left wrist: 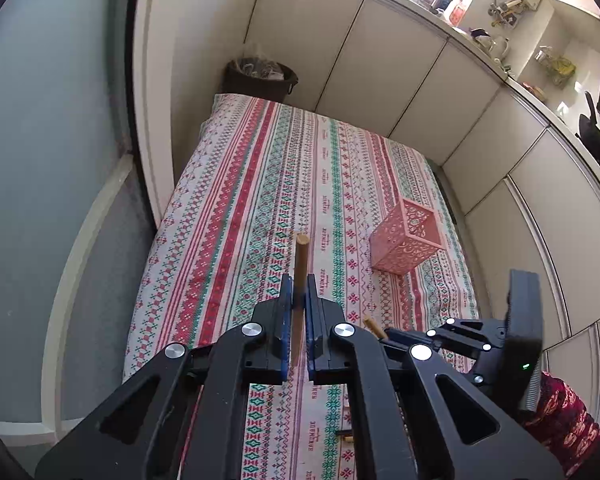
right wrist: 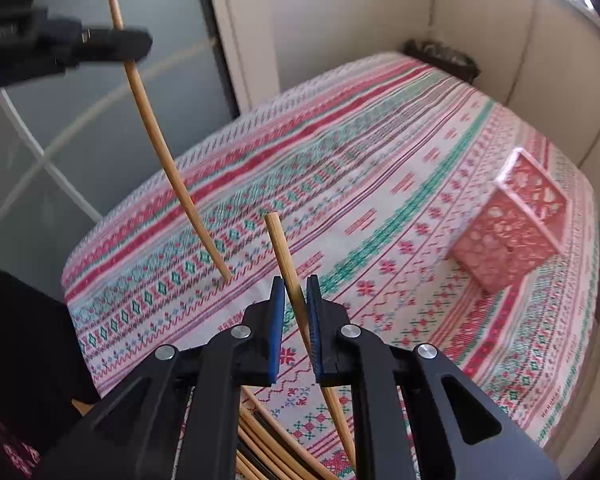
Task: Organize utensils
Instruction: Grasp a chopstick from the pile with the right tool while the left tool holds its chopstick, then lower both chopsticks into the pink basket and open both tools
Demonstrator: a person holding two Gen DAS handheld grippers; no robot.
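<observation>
Striped red-and-green tablecloth (left wrist: 260, 208) covers the table under both my hands. Nearest me, a heap of loose chopsticks (right wrist: 268, 444) lies at the table's front edge. My right gripper (right wrist: 296, 280) is clamped on one wooden chopstick (right wrist: 284, 252), which pokes up past the blue pads. My left gripper (left wrist: 299, 280) pinches another chopstick (left wrist: 301, 260), lifted clear of the cloth. Farther off to the right stands the pink lattice basket (left wrist: 408, 240), and beyond the table's far end a dark bin (left wrist: 260, 76).

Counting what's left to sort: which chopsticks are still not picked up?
The bundle of chopsticks lying on the tablecloth below the right tongs; two others are clamped upright.
</observation>
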